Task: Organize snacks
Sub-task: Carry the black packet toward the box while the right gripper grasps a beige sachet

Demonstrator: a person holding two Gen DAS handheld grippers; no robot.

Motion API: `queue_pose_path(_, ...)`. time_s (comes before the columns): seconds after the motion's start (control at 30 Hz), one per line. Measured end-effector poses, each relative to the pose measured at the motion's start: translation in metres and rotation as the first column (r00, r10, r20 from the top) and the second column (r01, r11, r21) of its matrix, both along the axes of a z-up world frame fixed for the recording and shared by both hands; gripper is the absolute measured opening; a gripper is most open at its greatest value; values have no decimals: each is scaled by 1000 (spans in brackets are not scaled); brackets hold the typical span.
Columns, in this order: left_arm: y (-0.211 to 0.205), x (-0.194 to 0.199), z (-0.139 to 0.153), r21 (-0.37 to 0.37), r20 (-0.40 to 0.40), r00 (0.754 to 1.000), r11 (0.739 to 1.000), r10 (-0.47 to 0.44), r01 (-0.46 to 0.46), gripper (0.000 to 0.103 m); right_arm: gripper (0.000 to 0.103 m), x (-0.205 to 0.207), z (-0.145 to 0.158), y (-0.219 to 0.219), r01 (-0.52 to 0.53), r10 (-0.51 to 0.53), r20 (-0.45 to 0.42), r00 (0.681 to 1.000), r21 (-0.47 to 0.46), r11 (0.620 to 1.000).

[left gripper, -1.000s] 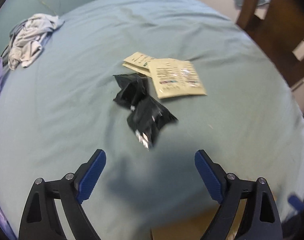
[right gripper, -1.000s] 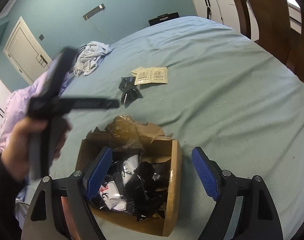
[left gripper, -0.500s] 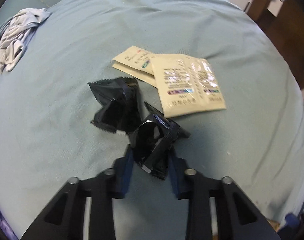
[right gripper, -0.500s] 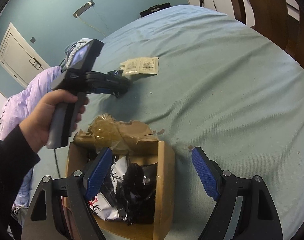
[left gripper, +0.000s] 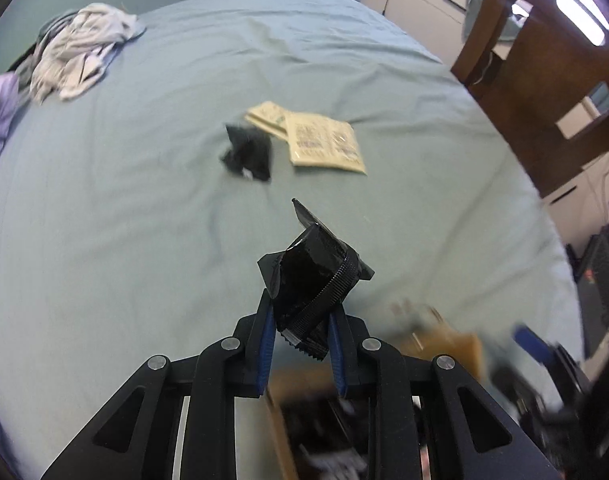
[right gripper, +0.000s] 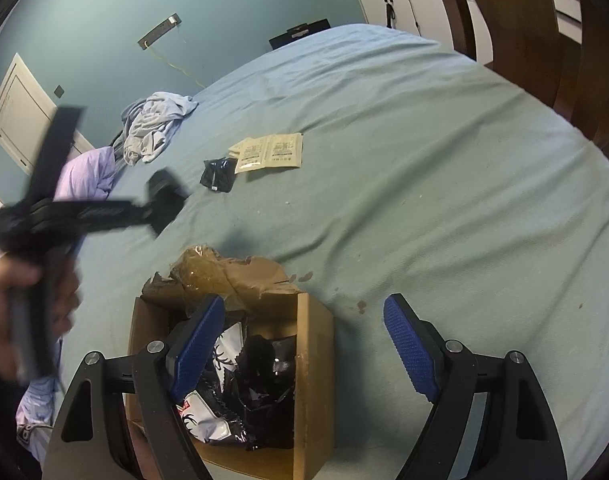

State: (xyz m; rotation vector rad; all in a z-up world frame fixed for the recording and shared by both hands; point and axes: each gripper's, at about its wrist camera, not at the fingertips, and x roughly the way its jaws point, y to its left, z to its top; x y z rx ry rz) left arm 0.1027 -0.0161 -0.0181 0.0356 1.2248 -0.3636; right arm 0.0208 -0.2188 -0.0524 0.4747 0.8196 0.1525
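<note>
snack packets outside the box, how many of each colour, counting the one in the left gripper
Black packets: 2, one held in the left gripper as black packet, one lying on the blue bedsheet as black packet.
Beige packets: 2, overlapping.
Total: 4.

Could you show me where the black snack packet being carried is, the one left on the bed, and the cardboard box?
Carried black packet (left gripper: 316,280): left wrist view, middle of wrapper.
Black packet on the bed (right gripper: 218,175): right wrist view, wrapper centre.
Cardboard box (right gripper: 314,380): right wrist view, its right wall.
</note>
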Motion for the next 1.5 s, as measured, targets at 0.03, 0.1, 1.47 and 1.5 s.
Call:
queue_pose_path(0.03, 2, -12, 4, -16, 8, 1000, 1000, -4, 4, 23, 81, -1, 0, 0, 0, 0, 0, 1000, -1, 1000)
queue_pose_path(0.1, 0, -33, 12, -31, 23, 1000, 999, -15, 15, 23, 81, -2, 1, -4, 10, -10, -3, 1000, 10, 1000)
queue_pose_path(1.47, 32, -44, 13, -144, 92, 996, 990, 3, 11, 25, 34, 325, -35, 85, -160, 70, -383, 921, -207, 965)
queue_pose_path(1.5, 34, -44, 13, -137, 97, 995, 991, 9, 4, 25, 6, 320, -31, 81, -160, 83, -373, 924, -180, 971)
